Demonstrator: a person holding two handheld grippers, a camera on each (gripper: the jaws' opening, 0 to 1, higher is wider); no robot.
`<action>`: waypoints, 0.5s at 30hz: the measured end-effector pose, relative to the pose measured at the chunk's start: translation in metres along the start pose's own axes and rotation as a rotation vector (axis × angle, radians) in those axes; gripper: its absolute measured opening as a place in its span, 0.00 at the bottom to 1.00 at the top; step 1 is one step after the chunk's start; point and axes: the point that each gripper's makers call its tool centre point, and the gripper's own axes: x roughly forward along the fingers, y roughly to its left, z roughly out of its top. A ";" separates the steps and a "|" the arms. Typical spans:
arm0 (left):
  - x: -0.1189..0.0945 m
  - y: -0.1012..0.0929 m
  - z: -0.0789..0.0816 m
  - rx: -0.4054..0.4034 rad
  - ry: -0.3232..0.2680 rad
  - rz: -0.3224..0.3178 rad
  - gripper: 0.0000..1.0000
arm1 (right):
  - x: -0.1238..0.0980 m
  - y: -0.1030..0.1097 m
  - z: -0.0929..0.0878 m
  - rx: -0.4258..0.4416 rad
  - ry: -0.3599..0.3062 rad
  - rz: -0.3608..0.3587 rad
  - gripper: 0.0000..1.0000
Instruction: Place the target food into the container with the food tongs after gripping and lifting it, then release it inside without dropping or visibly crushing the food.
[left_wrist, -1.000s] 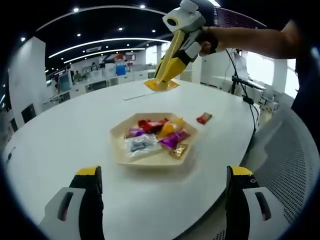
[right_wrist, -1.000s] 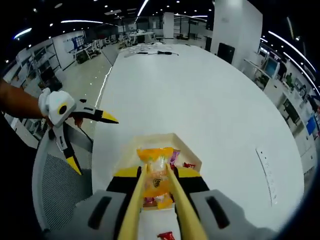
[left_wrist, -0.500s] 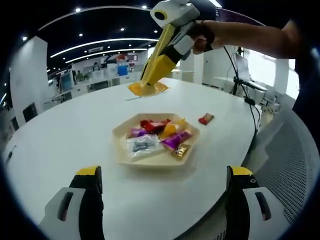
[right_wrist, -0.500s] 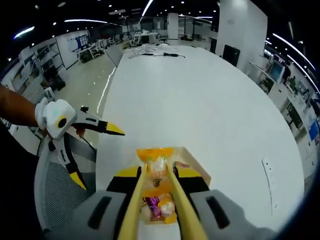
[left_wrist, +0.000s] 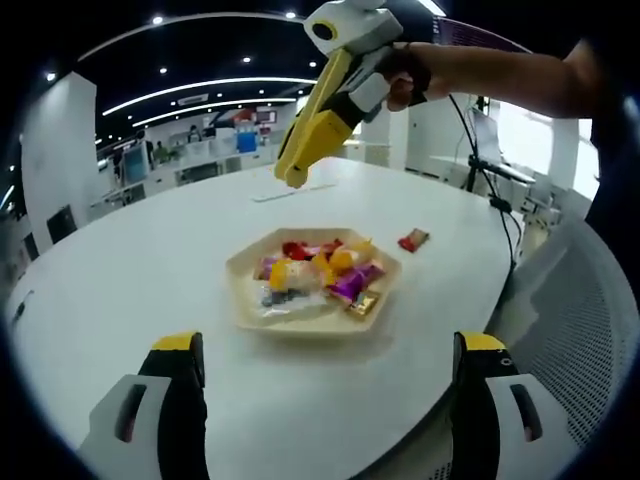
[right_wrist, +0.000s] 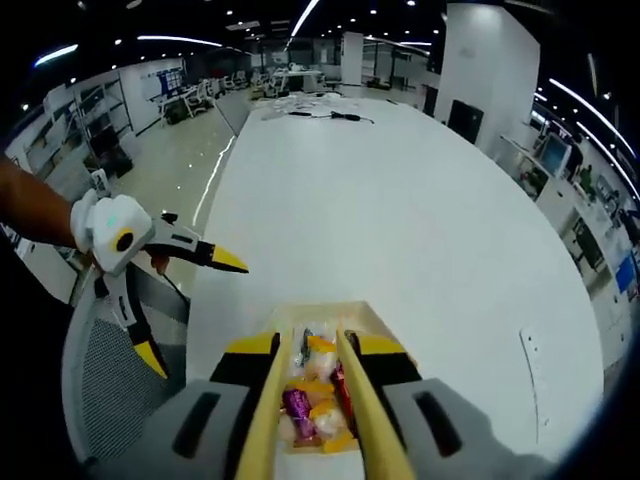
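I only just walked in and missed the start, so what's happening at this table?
A person is moving wrapped snacks into a hexagonal tray with food tongs clamped in the right gripper. The tongs hang empty above the tray, and an orange-wrapped snack lies on the pile inside. One red snack sits on the white table beside the tray. The left gripper waits open nearby.

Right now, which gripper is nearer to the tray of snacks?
Judging by both views, probably the right gripper, raised directly above the tray. The left gripper is open off the table's edge.
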 end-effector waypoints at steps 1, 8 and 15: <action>0.000 0.000 0.000 0.000 0.000 0.000 1.00 | 0.000 0.000 0.000 0.002 0.001 0.001 0.27; 0.000 0.000 0.002 -0.003 -0.009 0.005 1.00 | -0.006 -0.003 -0.007 -0.007 0.010 -0.008 0.27; 0.000 0.000 0.002 -0.002 -0.009 0.003 1.00 | -0.016 -0.012 -0.012 -0.001 -0.001 -0.026 0.28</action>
